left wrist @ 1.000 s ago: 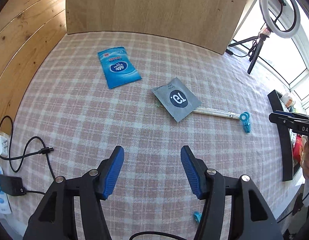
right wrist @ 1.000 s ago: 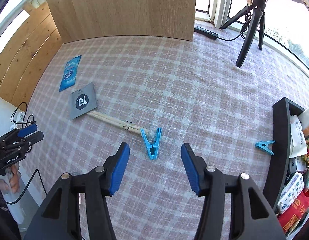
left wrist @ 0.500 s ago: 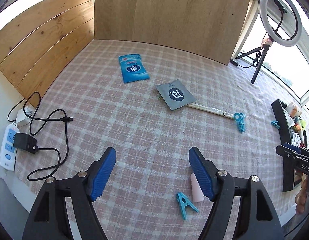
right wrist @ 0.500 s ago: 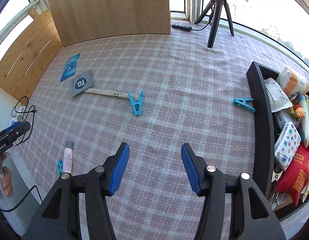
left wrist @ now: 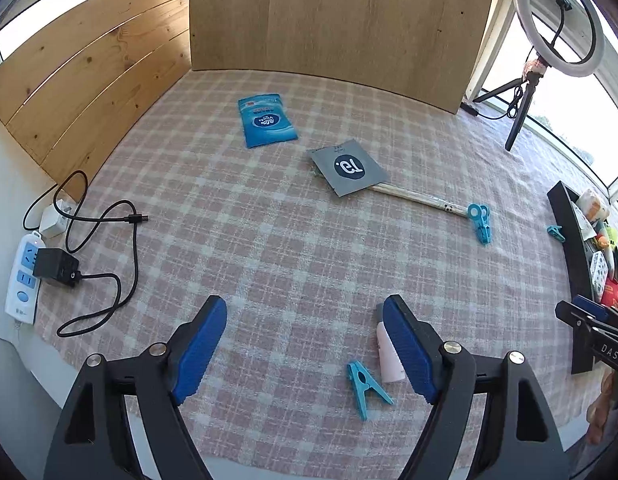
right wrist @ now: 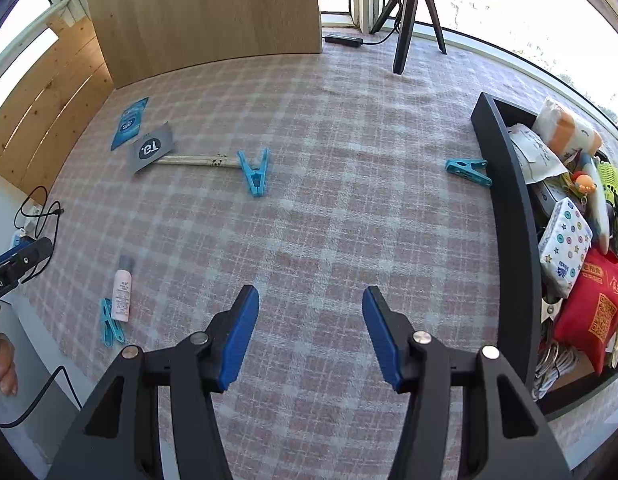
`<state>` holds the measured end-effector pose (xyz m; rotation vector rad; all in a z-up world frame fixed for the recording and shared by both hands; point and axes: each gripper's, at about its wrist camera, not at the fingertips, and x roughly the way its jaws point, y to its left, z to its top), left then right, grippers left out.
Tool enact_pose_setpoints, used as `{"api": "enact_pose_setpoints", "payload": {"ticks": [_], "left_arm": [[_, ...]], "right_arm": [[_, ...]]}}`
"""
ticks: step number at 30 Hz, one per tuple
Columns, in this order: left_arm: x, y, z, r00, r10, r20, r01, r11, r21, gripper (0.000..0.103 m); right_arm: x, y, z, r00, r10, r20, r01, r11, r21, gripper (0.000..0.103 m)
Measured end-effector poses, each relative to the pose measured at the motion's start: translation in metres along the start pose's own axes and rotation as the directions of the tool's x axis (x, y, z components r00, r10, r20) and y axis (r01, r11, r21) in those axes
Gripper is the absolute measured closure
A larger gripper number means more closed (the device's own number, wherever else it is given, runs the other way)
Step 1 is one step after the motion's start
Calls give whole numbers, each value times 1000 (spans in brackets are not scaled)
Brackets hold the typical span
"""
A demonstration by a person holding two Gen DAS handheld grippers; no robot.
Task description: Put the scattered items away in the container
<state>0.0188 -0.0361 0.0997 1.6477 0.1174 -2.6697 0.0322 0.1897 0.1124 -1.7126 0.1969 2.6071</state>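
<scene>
On the plaid cloth lie a blue wipes packet (left wrist: 267, 121) (right wrist: 129, 123), a grey sachet (left wrist: 348, 167) (right wrist: 152, 148) over chopsticks (left wrist: 419, 197) (right wrist: 195, 160), a blue clothespin (left wrist: 480, 222) (right wrist: 253, 171) at their end, another clothespin (right wrist: 468, 170) (left wrist: 555, 233) by the black container (right wrist: 513, 216) (left wrist: 577, 248), and a pink tube (left wrist: 389, 354) (right wrist: 122, 292) beside a third clothespin (left wrist: 365, 386) (right wrist: 109, 322). My left gripper (left wrist: 305, 350) is open and empty above the near edge, the tube just beside its right finger. My right gripper (right wrist: 311, 336) is open and empty, left of the container.
The container holds several packets, among them a red pouch (right wrist: 589, 312). A power strip (left wrist: 23, 276) and black cable (left wrist: 109, 272) lie at the left edge. A ring light on a tripod (left wrist: 525, 92) (right wrist: 409, 12) stands at the back. Wooden boards (left wrist: 337, 20) wall the far side.
Both grippers have pulled back and risen, widening the view. The tube and near clothespin came into sight. The container now shows fully on the right. Both stay open.
</scene>
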Motion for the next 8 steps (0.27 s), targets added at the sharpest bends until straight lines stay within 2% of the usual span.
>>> {"api": "enact_pose_setpoints", "payload": {"ticks": [8], "left_arm": [[-4, 12, -5, 999, -34, 33, 34, 999, 5, 23]], "right_arm": [[0, -2, -13, 1000, -2, 4, 2, 999, 50, 50]]}}
